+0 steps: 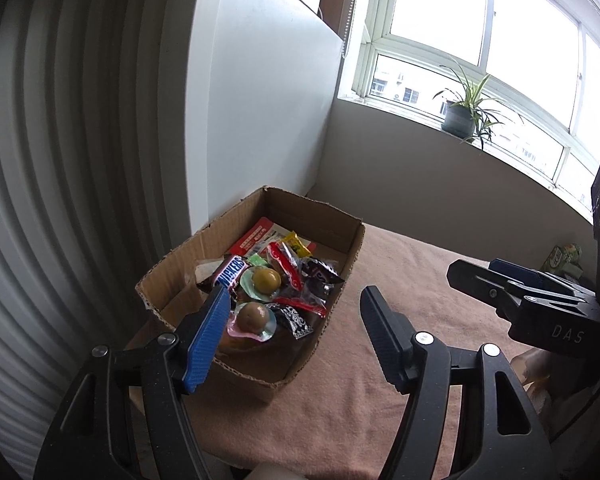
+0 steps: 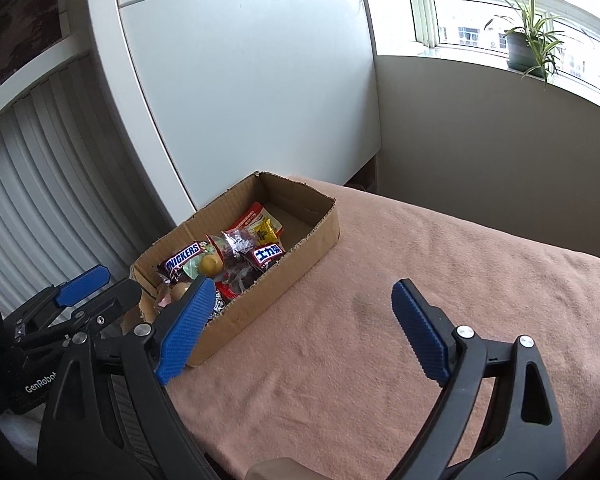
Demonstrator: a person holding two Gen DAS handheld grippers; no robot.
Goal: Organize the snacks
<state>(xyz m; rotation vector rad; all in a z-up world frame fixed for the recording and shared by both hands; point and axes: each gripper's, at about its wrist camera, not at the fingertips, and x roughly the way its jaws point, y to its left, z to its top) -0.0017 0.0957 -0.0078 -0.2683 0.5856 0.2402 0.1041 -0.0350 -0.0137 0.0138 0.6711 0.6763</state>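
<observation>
Two hand-held grippers, both spread and carrying nothing. Left hand-held gripper (image 1: 296, 336) hangs over the near end of the cardboard box (image 1: 342, 276); right hand-held gripper (image 2: 304, 316) sits just right of the box above the pink cloth (image 2: 420, 280) covering the table. Snacks are piled in the near half of the box: Snickers bar (image 1: 231, 271), two jelly cups (image 1: 256, 318), red and dark wrappers. Far end looks mostly bare.

Judgement: take one item at a time. Pinch the bar across its narrow width, grip the jelly cups by the rim, lift straight up clear of the box wall.
</observation>
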